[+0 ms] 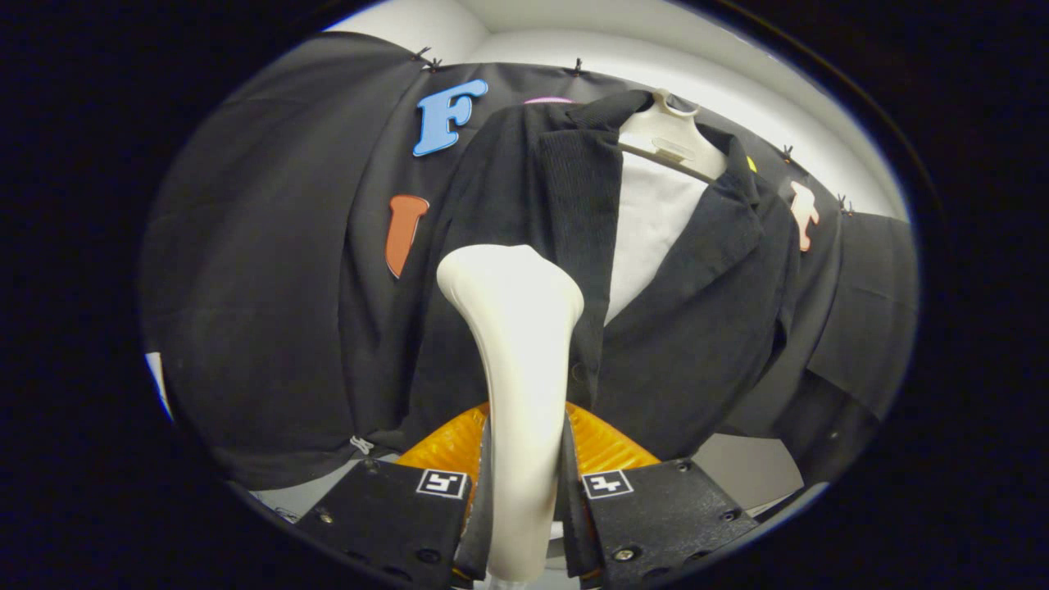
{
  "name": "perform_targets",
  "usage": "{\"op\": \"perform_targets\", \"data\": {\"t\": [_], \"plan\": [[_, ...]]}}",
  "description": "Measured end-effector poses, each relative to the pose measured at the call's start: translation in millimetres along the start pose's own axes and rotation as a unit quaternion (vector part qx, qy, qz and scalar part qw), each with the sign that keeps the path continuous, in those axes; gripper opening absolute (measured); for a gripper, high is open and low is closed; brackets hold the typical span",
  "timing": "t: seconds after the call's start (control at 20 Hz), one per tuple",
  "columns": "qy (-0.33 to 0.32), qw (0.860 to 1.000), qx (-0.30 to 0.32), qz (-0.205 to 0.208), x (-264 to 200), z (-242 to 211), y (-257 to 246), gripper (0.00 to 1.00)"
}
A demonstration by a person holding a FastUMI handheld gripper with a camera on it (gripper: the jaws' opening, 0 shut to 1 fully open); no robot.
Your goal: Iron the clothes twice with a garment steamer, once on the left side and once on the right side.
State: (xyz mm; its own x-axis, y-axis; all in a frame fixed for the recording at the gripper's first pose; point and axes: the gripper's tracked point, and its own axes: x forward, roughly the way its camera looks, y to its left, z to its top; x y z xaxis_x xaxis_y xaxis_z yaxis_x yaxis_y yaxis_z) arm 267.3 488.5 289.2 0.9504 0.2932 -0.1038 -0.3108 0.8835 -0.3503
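**Steamer clamped upright, head against the left panel of the jacket**

My tool point(524, 492) is closed on the handle of the garment steamer point(516, 344): both fingers press its slim lower stem from either side, so it cannot twist as I sweep. I grip low on the handle on purpose, I think, because that leaves the flared head free and well ahead of the fingers, where it can meet cloth without my tool brushing the garment.

The dark jacket point(697, 328) hangs in front of the booth wall on a pale hanger point(668, 135), with a white shirt point(647, 221) showing in the open front between the lapels. Hung like this, both front panels drop flat and face me, which is what a stroke on each side needs. The steamer head stands before the panel left of the opening, just beside the ribbed front edge point(578, 205), about at chest height. Whether it is touching the fabric or just shy of it I cannot tell.

As for pose, I point the tool forward and slightly upward at the jacket, the steamer standing nearly upright with a small lean to the left. An orange ribbed part point(610, 447) sits behind the fingers at the base. My judgement is that this is the left-side pass; the right panel lies clear beyond the opening.
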Motion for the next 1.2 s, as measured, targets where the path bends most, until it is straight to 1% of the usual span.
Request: {"op": "perform_targets", "data": {"t": [0.2,0.35,0.55,0.95,1.2], "plan": [[0.012,1.0,-0.004,0.004,-0.1,-21.6,4.3,0.38],[0.033,0.999,0.001,0.012,2.1,-47.5,9.7,0.38],[0.057,0.998,-0.007,0.018,7.2,-78.5,15.1,0.38],[0.088,0.996,-0.02,0.024,7.2,-126.1,28.2,0.38],[0.116,0.992,-0.03,0.033,8.6,-165.5,40.1,0.38]]}}
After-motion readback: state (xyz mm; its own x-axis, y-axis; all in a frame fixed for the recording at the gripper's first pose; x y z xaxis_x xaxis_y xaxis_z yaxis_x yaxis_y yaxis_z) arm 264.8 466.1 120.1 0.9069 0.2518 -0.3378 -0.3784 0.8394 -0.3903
